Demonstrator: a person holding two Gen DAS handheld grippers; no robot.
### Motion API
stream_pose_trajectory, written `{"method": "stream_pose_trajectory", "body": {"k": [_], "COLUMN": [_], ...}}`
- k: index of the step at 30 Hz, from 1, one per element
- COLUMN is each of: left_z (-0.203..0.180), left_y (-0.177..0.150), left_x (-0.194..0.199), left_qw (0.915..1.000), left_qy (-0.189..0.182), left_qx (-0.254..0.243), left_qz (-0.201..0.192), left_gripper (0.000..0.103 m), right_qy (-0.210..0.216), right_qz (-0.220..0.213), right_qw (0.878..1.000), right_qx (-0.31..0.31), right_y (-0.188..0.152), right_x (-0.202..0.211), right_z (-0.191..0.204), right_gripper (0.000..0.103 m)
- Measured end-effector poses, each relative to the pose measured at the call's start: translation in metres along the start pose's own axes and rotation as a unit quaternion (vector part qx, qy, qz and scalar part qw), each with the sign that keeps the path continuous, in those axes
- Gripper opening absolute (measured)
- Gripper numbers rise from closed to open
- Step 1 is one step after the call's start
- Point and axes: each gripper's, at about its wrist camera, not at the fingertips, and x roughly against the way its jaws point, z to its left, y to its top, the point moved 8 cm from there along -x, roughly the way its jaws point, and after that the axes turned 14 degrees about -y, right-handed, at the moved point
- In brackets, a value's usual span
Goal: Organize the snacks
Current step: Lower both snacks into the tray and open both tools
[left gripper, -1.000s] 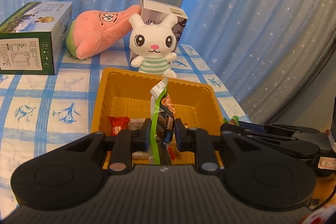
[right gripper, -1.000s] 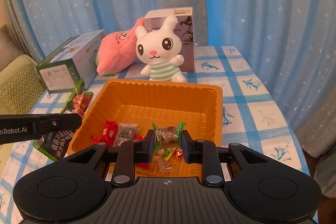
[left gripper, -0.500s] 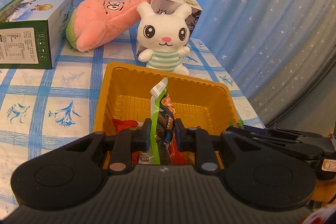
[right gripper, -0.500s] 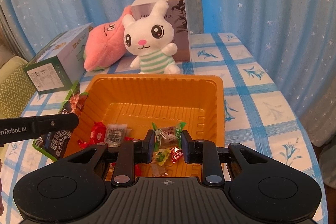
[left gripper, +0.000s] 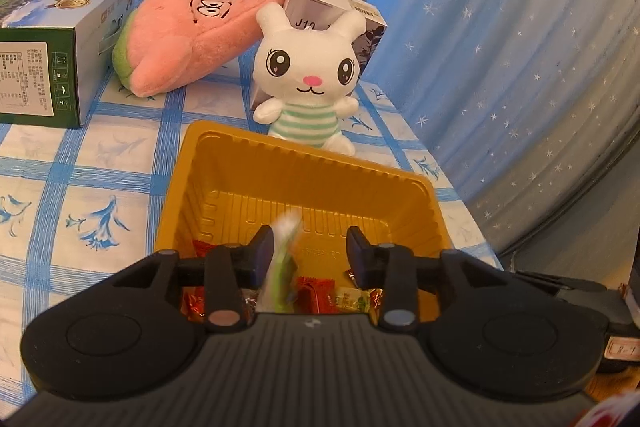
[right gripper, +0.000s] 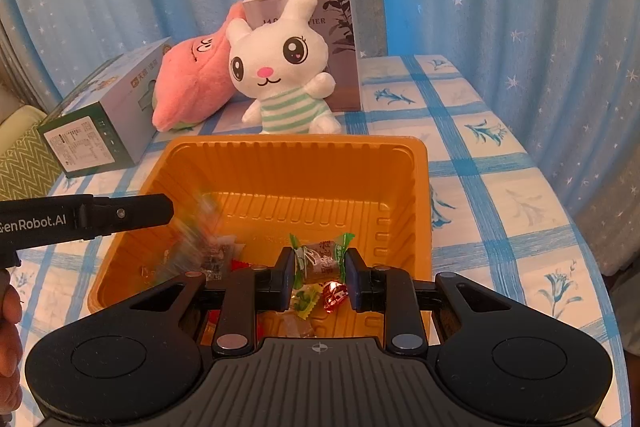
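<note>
An orange tray (left gripper: 304, 151) (right gripper: 296, 143) lies on the checked tablecloth, with several wrapped candies (right gripper: 332, 297) at its near end. My left gripper (left gripper: 310, 251) hangs over that near end and its jaws are opening. A green snack packet (left gripper: 282, 259) shows blurred between them, close to the left finger and free of the right one. In the right wrist view the same packet (right gripper: 196, 235) is a blur under the left gripper's finger (right gripper: 120, 215). My right gripper (right gripper: 318, 267) is shut on a green-ended wrapped candy (right gripper: 320, 257) above the tray.
Behind the tray sit a white bunny plush (right gripper: 280, 75), a pink plush (left gripper: 188, 43), a grey box (right gripper: 340, 39) and a green carton (left gripper: 52, 47). Blue star curtains hang all around. The table edge runs at the right (right gripper: 568, 227). A person's hand (right gripper: 8, 327) shows at the left.
The left jaws have spread apart and the green packet has slipped down out of their grip, now blurred. Both grippers have sunk closer to the tray. The right grip is unchanged.
</note>
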Motion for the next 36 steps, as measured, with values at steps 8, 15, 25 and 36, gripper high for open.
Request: {"method": "stream_pose_trajectory", "body": {"k": [8, 15, 25, 36], "left_z": [0.006, 0.005, 0.004, 0.009], "left_y": [-0.01, -0.012, -0.012, -0.011], "left_x": [0.008, 0.013, 0.015, 0.021], "left_qw": [0.9999, 0.9995, 0.9993, 0.9986], "left_qy": [0.014, 0.022, 0.026, 0.042], "left_qx": [-0.003, -0.016, -0.023, -0.031], "left_qz": [0.01, 0.014, 0.017, 0.005], "left_gripper": [0.038, 0.042, 0.043, 0.072], "right_qy": [-0.001, 0.001, 0.002, 0.018], "right_qz": [0.002, -0.003, -0.007, 0.0], "right_qw": [1.0, 1.0, 1.0, 0.999], "right_qx": [-0.003, -0.003, -0.006, -0.039], "right_y": [-0.001, 0.004, 0.009, 0.015], "right_x": [0.0, 0.005, 0.008, 0.003], "right_z": [-0.003, 0.001, 0.002, -0.002], "right_gripper": [0.027, 0.027, 0.027, 0.047]}}
